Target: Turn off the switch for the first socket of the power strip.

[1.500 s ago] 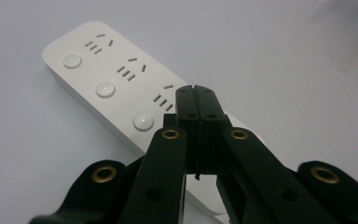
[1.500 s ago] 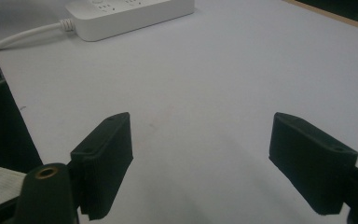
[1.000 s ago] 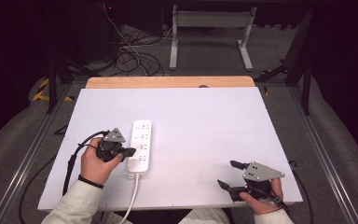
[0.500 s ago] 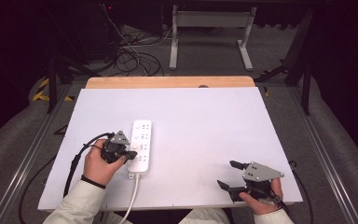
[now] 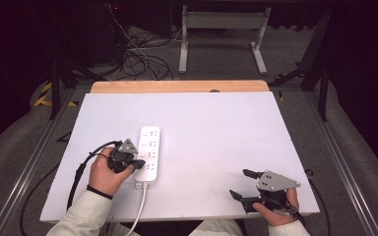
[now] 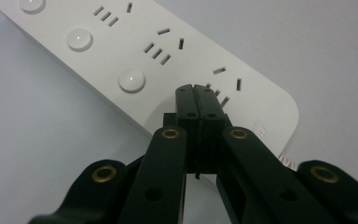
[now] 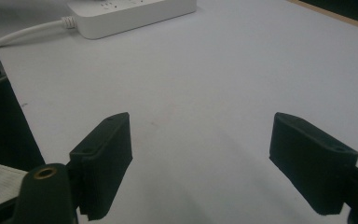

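Observation:
A white power strip (image 5: 148,153) lies on the white table, its cord running off the near edge. It has several round buttons (image 6: 131,80) beside its rows of sockets. My left gripper (image 5: 139,164) is shut with nothing between its jaws, and its tips hover over or rest on the nearest socket of the power strip (image 6: 168,51); I cannot tell if they touch. My right gripper (image 5: 242,183) stands open at the near right of the table, its black pads (image 7: 106,149) wide apart above bare tabletop. The power strip (image 7: 130,11) shows far off in the right gripper view.
The white board (image 5: 216,128) covers a wooden table whose far edge (image 5: 177,86) shows. Behind it stand a metal frame (image 5: 221,29) and loose cables (image 5: 138,54) on the floor. The white cord (image 5: 137,211) hangs off the near edge.
My left gripper has shifted slightly toward the near end of the power strip. The right gripper has stayed put.

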Demonstrator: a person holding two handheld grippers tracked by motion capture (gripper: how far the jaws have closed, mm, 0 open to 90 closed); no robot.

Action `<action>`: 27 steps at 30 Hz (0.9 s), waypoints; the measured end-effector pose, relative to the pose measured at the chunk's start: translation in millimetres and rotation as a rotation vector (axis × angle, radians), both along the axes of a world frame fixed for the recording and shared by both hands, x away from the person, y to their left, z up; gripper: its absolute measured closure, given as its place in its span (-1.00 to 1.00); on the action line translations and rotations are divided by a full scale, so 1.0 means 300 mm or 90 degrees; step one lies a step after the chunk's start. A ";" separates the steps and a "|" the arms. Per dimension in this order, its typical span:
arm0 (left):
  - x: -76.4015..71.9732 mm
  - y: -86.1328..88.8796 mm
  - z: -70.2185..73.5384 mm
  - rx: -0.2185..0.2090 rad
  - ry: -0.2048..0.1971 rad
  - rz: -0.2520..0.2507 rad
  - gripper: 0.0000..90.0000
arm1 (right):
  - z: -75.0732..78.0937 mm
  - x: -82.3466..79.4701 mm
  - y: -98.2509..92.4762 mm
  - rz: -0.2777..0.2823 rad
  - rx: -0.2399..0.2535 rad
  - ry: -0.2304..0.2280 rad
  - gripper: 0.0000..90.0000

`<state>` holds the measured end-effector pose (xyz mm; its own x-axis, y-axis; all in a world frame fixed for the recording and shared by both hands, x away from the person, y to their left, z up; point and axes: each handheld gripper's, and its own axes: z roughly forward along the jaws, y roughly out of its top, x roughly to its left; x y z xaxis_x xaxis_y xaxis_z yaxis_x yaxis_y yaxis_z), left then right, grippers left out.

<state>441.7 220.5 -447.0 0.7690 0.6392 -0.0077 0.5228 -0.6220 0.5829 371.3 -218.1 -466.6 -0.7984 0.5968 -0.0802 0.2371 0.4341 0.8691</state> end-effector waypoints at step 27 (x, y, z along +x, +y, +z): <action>-0.012 -0.005 -0.005 0.004 -0.013 0.010 1.00 | 0.003 -0.002 0.000 -0.002 0.001 -0.002 -0.52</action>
